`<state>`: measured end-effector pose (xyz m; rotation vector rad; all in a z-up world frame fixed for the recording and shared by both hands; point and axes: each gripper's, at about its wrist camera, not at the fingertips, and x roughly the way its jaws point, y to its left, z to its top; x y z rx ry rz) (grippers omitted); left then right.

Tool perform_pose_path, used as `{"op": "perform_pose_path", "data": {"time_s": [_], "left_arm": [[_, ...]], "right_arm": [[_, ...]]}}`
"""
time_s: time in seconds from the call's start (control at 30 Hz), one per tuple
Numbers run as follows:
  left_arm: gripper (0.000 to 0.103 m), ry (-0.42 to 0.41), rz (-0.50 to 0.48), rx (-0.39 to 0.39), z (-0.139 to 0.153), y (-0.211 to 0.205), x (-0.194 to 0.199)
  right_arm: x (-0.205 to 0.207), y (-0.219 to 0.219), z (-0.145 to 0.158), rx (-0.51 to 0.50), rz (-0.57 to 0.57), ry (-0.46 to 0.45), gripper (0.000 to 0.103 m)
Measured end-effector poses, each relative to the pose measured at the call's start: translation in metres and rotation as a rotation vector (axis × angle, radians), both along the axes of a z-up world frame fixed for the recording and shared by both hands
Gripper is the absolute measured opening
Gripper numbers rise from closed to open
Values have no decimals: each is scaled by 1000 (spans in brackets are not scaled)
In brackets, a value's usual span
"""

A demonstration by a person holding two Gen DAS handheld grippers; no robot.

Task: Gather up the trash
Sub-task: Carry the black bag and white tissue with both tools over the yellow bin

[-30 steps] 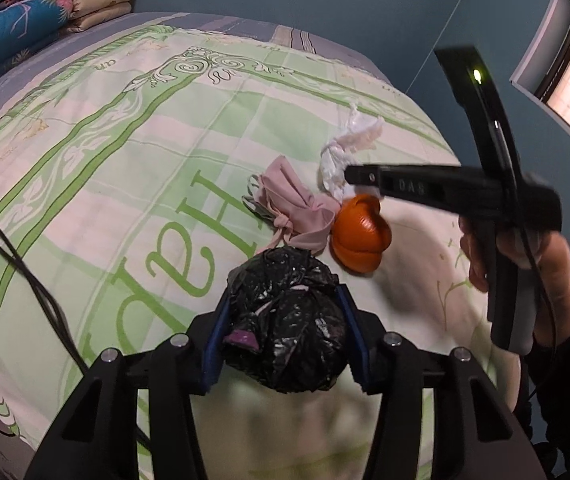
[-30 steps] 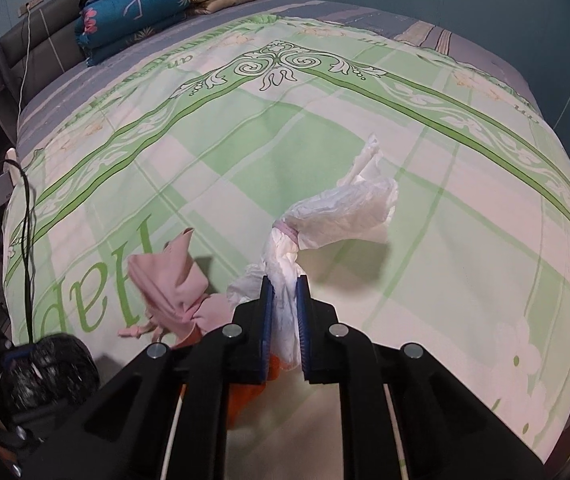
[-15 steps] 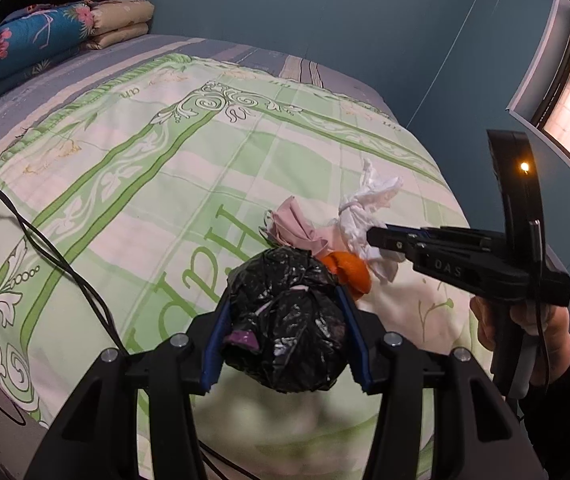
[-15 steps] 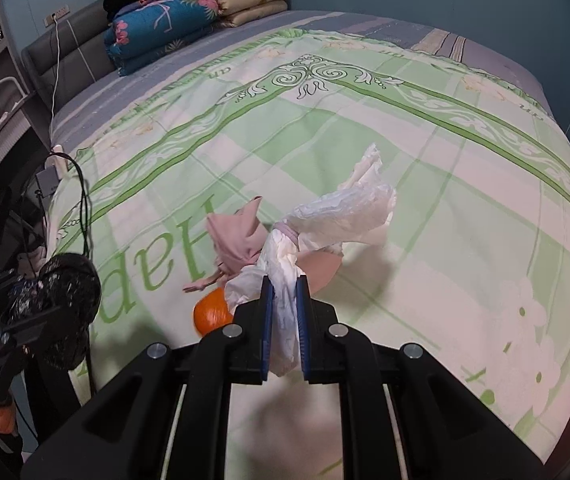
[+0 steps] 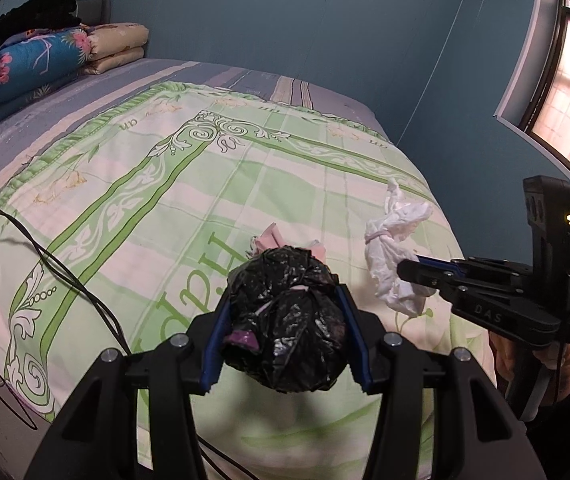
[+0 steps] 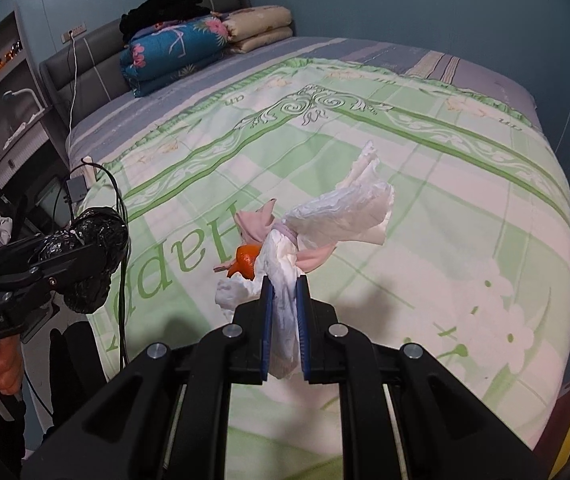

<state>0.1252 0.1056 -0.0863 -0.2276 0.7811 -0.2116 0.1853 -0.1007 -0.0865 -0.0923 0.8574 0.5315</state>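
**Above the bed: both grippers loaded**

Left wrist view: my left gripper point(image 5: 283, 342) clamps a black bag bundle point(image 5: 283, 320), held off the green bedspread point(image 5: 205, 184). Right of it, my right gripper point(image 5: 409, 272) pinches a white bag point(image 5: 393, 252).

Right wrist view: jaws nearly together on the white bag point(image 6: 325, 232); a pink bag point(image 6: 255, 226) and an orange piece point(image 6: 246, 262) lie on the bedspread.

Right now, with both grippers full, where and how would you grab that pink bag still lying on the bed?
Grip the pink bag at its gathered, twisted neck, the narrow pointed end sticking up toward the headboard. Come from above, gripper open across that neck. The body looks soft and flat on the quilt, and an orange piece sits against its near side, so the neck seems the cleaner hold.
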Motion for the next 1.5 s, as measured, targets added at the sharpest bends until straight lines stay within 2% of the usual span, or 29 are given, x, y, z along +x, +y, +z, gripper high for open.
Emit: {"op": "perform_pose_path", "data": {"time_s": [0.33,0.8,1.07,1.5], "left_arm": [[47,-39,-45,29,25,-36,-2],[47,-96,-195,49,65,-137,12],[47,-125,-289,49,85,-194,18],[47,-146,-427,55,96,-268,28]], "right_arm": [[-18,-53,29,37,-67,-70,10],[-41,-164,61,75,-248,-160,10],[-51,-216,68,85,-346,-188,10],[-69,-285,71,85,-486,-211,10]]}}
